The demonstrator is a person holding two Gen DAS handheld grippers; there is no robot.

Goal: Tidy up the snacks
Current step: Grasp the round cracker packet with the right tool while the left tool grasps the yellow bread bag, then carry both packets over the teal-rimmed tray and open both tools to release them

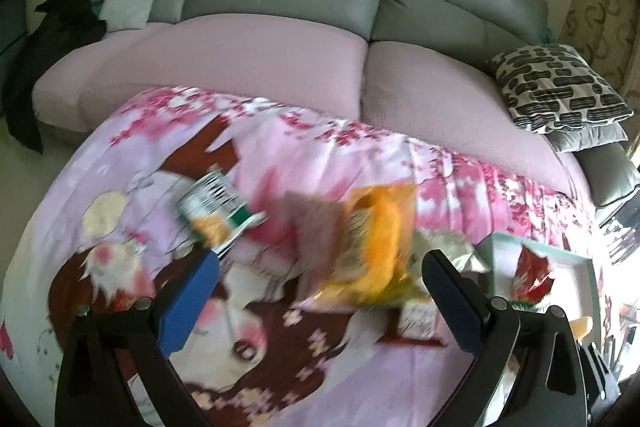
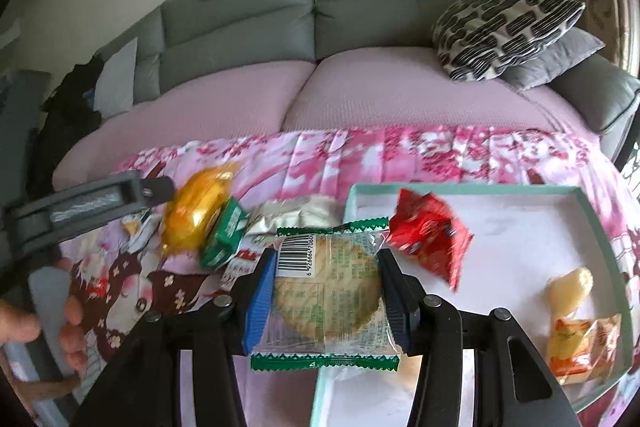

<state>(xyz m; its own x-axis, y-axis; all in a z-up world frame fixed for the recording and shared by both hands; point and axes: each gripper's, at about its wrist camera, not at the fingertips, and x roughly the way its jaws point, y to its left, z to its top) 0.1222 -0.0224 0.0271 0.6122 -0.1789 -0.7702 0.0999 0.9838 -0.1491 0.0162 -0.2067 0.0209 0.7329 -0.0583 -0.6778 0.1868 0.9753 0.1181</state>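
My right gripper [image 2: 326,297] is shut on a clear-wrapped round cracker packet [image 2: 328,291] with green zigzag ends, held over the left edge of the white tray [image 2: 520,243]. The tray holds a red packet [image 2: 430,233], a pale yellow snack [image 2: 568,287] and an orange packet [image 2: 580,343]. My left gripper [image 1: 320,291] is open above the pink cloth. Ahead of it lie an orange-yellow packet [image 1: 376,247], a green-and-white packet [image 1: 216,211] and a silver packet [image 1: 448,247]. The right wrist view shows the orange packet [image 2: 196,207] and a green box [image 2: 224,239].
A pink floral cloth [image 1: 280,155] covers the table. A grey sofa with pink seat covers [image 1: 280,51] stands behind it, with patterned cushions [image 1: 560,87] at the right. The tray with the red packet [image 1: 532,271] shows at the right in the left wrist view. A small boxed snack [image 1: 416,319] lies near the right finger.
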